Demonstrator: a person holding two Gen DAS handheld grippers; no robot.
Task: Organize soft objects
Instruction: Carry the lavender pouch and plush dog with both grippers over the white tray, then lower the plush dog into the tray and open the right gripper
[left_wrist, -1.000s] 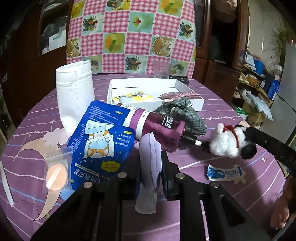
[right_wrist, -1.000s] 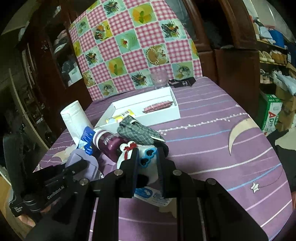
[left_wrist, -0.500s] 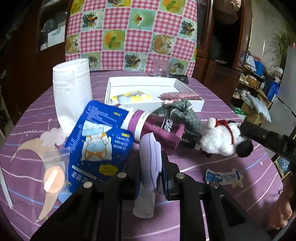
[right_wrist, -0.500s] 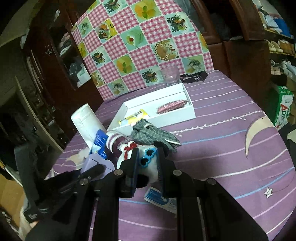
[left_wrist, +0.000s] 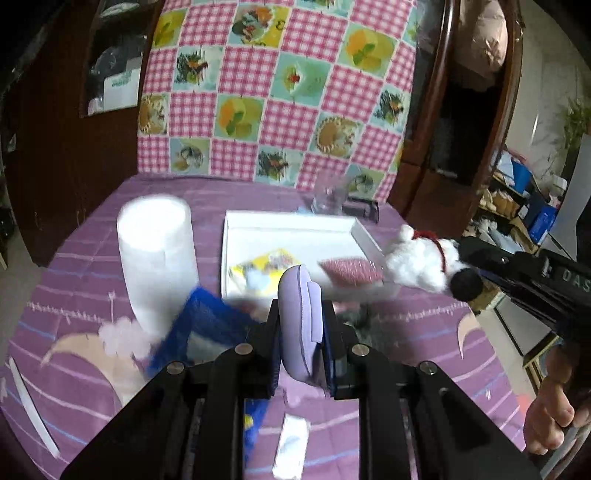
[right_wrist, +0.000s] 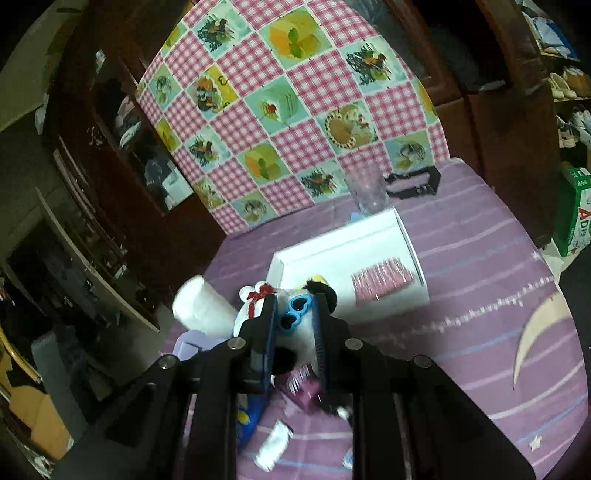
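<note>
My left gripper (left_wrist: 301, 328) is shut on a lilac soft pad (left_wrist: 299, 325) and holds it above the table, in front of the white tray (left_wrist: 288, 223). My right gripper (right_wrist: 293, 319) is shut on a white plush toy (right_wrist: 295, 325) with blue heart glasses and a red bow. The plush toy also shows in the left wrist view (left_wrist: 417, 264), held in the air at the tray's right edge. The tray holds a pink glittery piece (right_wrist: 382, 284) and a yellow packet (left_wrist: 258, 273).
A white roll (left_wrist: 157, 258) stands left of the tray. A blue packet (left_wrist: 207, 336) and a purple bottle (right_wrist: 308, 397) lie below the grippers. A glass (right_wrist: 365, 192) and a black clip (right_wrist: 413, 182) stand behind the tray. A small sachet (left_wrist: 291, 446) lies near the front.
Both grippers have risen and moved forward toward the tray with their loads. The plush toy has gone from the table level by the bottle up to the tray's right edge.
</note>
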